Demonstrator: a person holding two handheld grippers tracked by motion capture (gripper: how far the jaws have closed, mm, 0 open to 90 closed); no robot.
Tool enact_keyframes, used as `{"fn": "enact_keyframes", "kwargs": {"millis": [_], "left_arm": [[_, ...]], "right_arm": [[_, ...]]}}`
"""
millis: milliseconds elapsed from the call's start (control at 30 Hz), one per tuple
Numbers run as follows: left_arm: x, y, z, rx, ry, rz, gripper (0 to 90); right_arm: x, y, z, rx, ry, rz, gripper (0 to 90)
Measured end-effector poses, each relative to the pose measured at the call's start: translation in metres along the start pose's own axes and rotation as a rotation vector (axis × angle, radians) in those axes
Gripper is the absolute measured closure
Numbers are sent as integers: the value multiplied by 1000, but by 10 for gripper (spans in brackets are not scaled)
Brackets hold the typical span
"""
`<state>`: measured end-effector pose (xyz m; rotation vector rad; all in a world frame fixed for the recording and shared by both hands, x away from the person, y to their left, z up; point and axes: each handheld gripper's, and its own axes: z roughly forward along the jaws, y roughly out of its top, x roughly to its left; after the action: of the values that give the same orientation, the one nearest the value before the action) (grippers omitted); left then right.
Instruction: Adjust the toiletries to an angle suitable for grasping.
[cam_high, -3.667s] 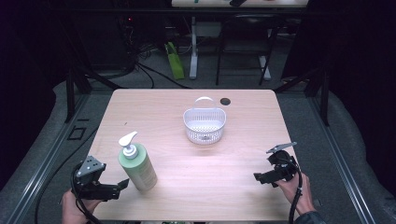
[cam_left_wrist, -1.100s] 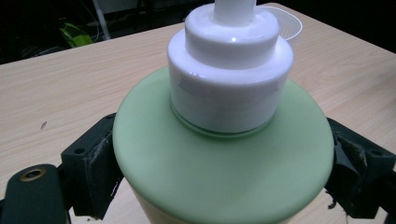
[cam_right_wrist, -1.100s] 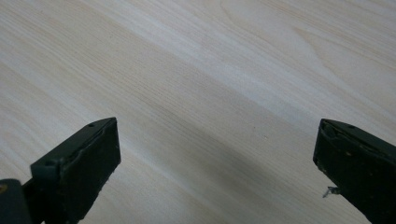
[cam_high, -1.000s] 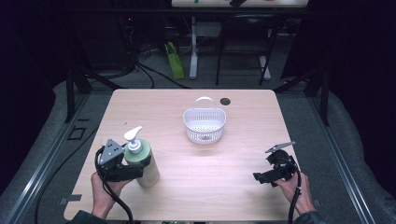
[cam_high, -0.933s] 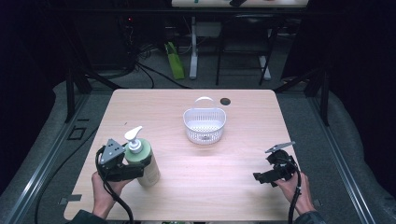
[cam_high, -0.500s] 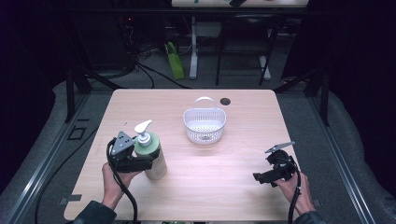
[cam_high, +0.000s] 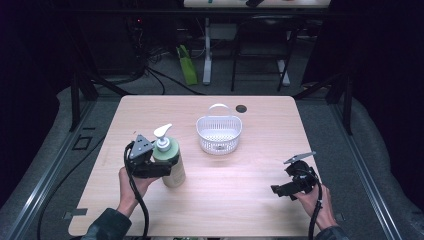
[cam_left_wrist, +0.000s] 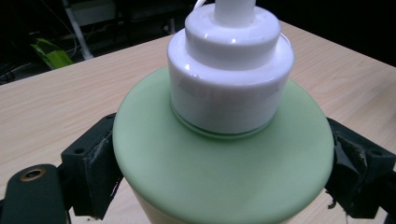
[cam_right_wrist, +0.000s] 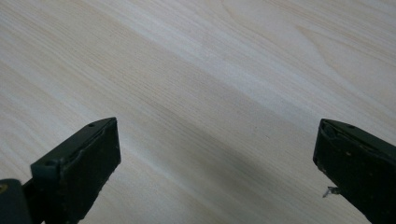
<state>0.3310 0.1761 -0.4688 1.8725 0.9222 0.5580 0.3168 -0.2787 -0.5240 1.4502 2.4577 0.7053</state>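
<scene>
A: Green plastic pump bottle with a white dispenser head, left of centre, upright. Holder?

B: Left gripper, black jaws clamped on either flank of the bottle's shoulder. A second ago it stood nearer the front edge; it has since travelled up the light wooden table toward the far side.

A: Next item rightward?

B: White perforated plastic basket with a hoop handle, centre-far, nothing visible inside. The bottle is now near it but apart, which suggests a carry to the basket is under way.

A: Right end?

B: Right gripper, near-right, unmoved, jaws spread wide over bare wood, holding nothing.
</scene>
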Motion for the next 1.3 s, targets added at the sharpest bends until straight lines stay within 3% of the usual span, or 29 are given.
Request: {"fn": "enact_keyframes", "kwargs": {"millis": [867, 1033, 1167, 1300], "left_arm": [[-5, 22, 38, 19, -54, 28, 119], [-6, 24, 35, 39, -56, 48, 103], [-3, 25, 31, 24, -75, 15, 40], [-2, 27, 24, 6, -80, 16, 9]], "right_arm": [[-1, 0, -2, -9, 1, 2, 2], [-1, 0, -2, -10, 0, -2, 2], [-1, 0, -3, -12, -3, -1, 2], [0, 0, -3, -15, 5, 2, 1]]}}
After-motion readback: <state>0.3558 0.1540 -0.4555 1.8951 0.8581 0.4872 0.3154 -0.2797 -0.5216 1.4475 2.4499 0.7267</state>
